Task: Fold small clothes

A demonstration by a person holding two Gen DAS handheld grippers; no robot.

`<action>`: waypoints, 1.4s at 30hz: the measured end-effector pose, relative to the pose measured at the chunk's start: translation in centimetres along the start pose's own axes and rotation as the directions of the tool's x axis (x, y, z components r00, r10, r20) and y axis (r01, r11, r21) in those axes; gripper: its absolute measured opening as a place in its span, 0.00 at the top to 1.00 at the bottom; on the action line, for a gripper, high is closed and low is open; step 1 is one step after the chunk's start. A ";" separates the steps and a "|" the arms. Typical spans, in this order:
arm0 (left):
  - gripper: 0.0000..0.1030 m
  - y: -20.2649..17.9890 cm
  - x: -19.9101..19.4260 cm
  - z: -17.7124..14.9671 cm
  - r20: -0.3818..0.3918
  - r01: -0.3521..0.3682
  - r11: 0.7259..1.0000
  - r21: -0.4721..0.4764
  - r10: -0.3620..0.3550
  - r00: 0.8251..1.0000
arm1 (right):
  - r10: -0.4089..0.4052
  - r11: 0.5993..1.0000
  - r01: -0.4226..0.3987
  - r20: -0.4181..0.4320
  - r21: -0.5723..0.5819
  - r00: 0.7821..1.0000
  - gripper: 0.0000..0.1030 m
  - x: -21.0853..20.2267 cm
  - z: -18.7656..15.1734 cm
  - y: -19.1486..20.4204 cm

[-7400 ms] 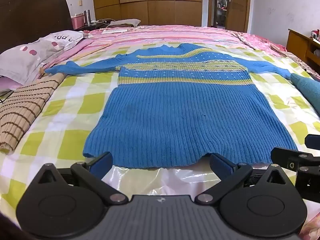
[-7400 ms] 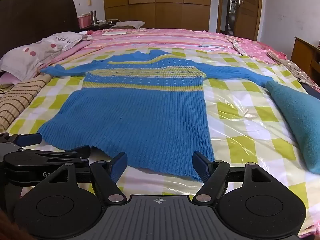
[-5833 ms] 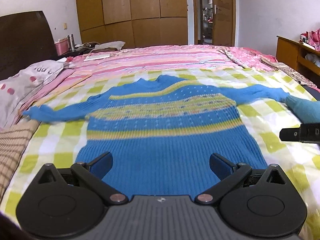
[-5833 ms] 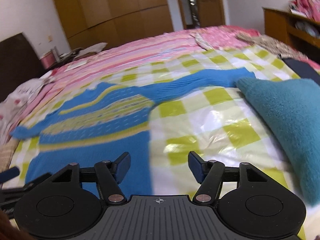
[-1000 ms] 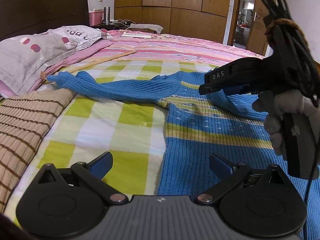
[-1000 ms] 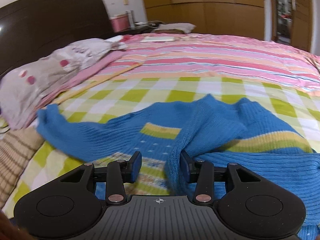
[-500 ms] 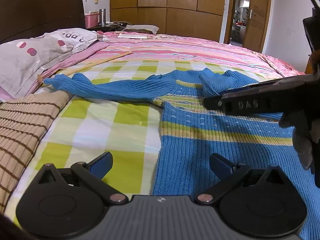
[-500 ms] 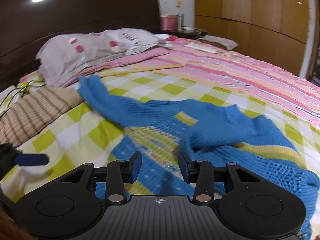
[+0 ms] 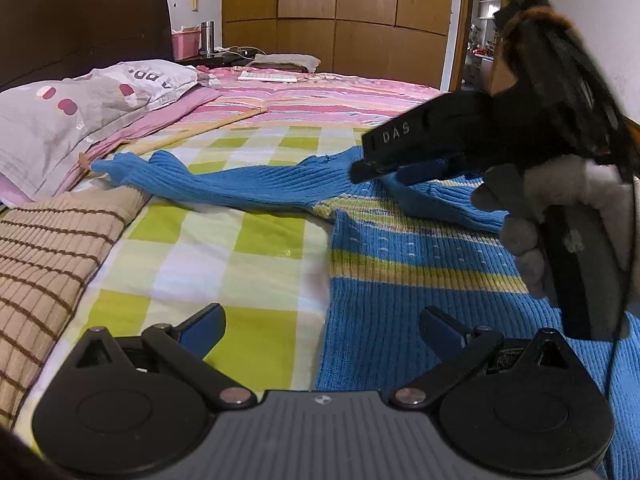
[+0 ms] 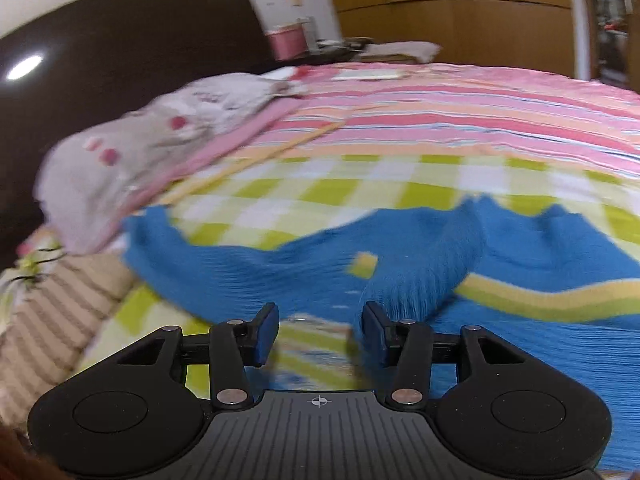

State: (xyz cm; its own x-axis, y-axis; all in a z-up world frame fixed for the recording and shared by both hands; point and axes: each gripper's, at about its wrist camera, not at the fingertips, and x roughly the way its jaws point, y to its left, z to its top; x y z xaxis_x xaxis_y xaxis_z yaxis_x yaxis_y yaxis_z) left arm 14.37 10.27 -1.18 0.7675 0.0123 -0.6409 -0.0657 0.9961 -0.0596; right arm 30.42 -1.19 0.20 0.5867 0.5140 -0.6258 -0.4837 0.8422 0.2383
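Note:
A blue knit sweater [image 9: 420, 272] with yellow stripes lies flat on the checked bedspread [image 9: 224, 264]. Its right sleeve [image 9: 452, 206] is folded across the chest; its left sleeve [image 9: 224, 180] stretches out toward the pillow. My left gripper [image 9: 320, 328] is open and empty, low over the sweater's left edge. My right gripper [image 10: 318, 330] is open and empty, above the chest beside the folded sleeve [image 10: 424, 276]; it also shows in the left wrist view [image 9: 404, 160], held by a gloved hand. The right wrist view is blurred.
A grey pillow [image 9: 80, 112] lies at the left by the dark headboard [image 9: 80, 24]. A brown striped cloth [image 9: 44, 252] lies at the near left. Pink striped bedding [image 9: 320, 100] covers the far bed. Wardrobes [image 9: 340, 20] stand behind.
My right gripper has swung up and toward the sweater's collar, away from the sleeve it laid across the chest. My left gripper has barely moved.

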 end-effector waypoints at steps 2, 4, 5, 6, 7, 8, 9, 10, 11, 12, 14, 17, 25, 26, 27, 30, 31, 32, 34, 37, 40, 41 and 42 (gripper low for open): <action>0.00 0.0 0.0 -0.1 0.001 0.002 1.000 0.003 -0.002 1.000 | 0.039 0.999 -0.038 0.017 -0.033 0.999 0.56 -1.4 -0.2 0.4; 0.00 -0.1 0.0 -0.2 0.001 0.002 1.000 0.009 -0.002 1.000 | 0.036 0.998 -0.034 0.043 -0.047 0.998 0.56 -3.4 -0.3 -0.2; 0.00 -0.2 0.0 -0.3 0.003 0.001 1.000 0.016 -0.001 1.000 | 0.025 0.999 -0.022 0.054 -0.043 0.998 0.56 -4.2 -0.3 -0.8; 0.00 -0.3 0.0 -0.4 0.006 -0.002 1.000 0.024 0.002 1.000 | 0.005 1.000 -0.003 0.070 -0.031 0.998 0.56 -5.3 -0.3 -1.8; 0.00 -0.4 0.0 -0.6 0.010 -0.007 0.999 0.035 0.007 1.000 | -0.023 1.000 0.025 0.086 -0.012 0.996 0.56 -6.3 -0.2 -3.1; 0.00 -0.6 -0.1 -0.7 0.015 -0.013 0.999 0.045 0.012 1.000 | -0.058 0.998 0.057 0.103 0.012 0.993 0.56 -7.3 -0.2 -4.5; 0.00 -0.8 -0.1 -0.7 0.024 -0.021 0.998 0.058 0.020 1.000 | -0.112 0.993 0.107 0.122 0.045 0.986 0.56 -8.4 -0.2 -6.4; 0.00 -1.1 -0.2 -0.6 0.041 -0.035 0.997 0.071 0.032 0.999 | -0.166 0.985 0.157 0.132 0.074 0.977 0.56 -9.2 -0.3 -8.0; 0.00 -1.4 -0.3 -0.3 0.058 -0.047 0.996 0.079 0.042 0.997 | -0.224 0.972 0.211 0.135 0.101 0.965 0.56 -9.8 -0.3 -9.7; 0.00 -1.7 -0.4 0.1 0.077 -0.054 0.995 0.083 0.048 0.996 | -0.294 0.951 0.276 0.133 0.137 0.947 0.56 -10.5 -0.3 -11.8; 0.00 -2.4 -0.4 1.2 0.106 -0.052 0.996 0.078 0.044 0.993 | -0.366 0.920 0.339 0.122 0.195 0.923 0.54 -11.1 -0.5 -15.0; 0.00 -3.8 0.6 3.2 0.133 -0.060 0.994 0.090 0.048 0.990 | -0.396 0.894 0.364 0.083 0.261 0.914 0.54 -10.9 -0.7 -18.8; 0.00 -7.4 4.5 7.3 0.151 -0.057 0.992 0.110 0.040 0.988 | -0.264 0.901 0.237 0.027 0.363 0.964 0.54 -7.7 -0.7 -23.2; 0.00 -7.8 4.9 7.5 0.152 -0.058 0.991 0.119 0.040 0.988 | -0.233 0.900 0.209 0.019 0.383 0.972 0.54 -7.4 -0.9 -23.6; 0.00 -8.3 5.3 7.6 0.151 -0.058 0.990 0.129 0.038 0.988 | -0.195 0.898 0.175 0.009 0.403 0.981 0.54 -7.2 -1.1 -23.9; 0.00 -9.4 6.4 7.6 0.145 -0.052 0.986 0.155 0.030 0.989 | -0.060 0.877 0.046 0.014 0.478 0.998 0.54 -7.5 -2.1 -23.8; 0.00 -9.7 6.8 7.6 0.140 -0.050 0.986 0.162 0.027 0.990 | -0.005 0.866 -0.004 0.018 0.500 1.000 0.54 -7.8 -2.5 -23.8; 0.00 -9.9 7.1 7.5 0.134 -0.048 0.984 0.170 0.025 0.991 | 0.047 0.851 -0.054 0.027 0.523 0.999 0.54 -8.1 -2.8 -23.7; 0.00 -10.3 7.8 7.3 0.126 -0.049 0.981 0.186 0.025 0.992 | 0.128 0.831 -0.140 0.060 0.539 0.990 0.54 -8.9 -3.3 -23.3; 0.00 -10.8 8.6 6.9 0.111 -0.053 0.978 0.199 0.031 0.993 | 0.220 0.853 -0.235 0.086 0.466 0.972 0.54 -10.4 -3.4 -21.6; 0.00 -11.1 9.4 6.8 0.101 -0.060 0.976 0.210 0.039 0.994 | 0.241 0.902 -0.258 0.093 0.345 0.966 0.53 -11.2 -3.3 -20.0; 0.00 -11.3 9.7 6.8 0.098 -0.064 0.974 0.216 0.043 0.994 | 0.218 0.914 -0.240 0.102 0.327 0.971 0.53 -11.1 -3.3 -20.1; 0.00 -11.5 9.9 6.8 0.097 -0.064 0.973 0.220 0.044 0.994 | 0.184 0.912 -0.210 0.108 0.353 0.977 0.53 -10.7 -3.1 -20.6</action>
State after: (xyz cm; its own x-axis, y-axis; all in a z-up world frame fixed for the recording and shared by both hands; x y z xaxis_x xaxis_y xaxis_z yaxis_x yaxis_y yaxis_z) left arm 27.00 -0.51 -1.63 0.8224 0.0645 -0.5653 0.0270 0.9880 0.1519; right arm 32.06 -24.56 -0.35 0.5547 0.6745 -0.4872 -0.3355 0.7171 0.6109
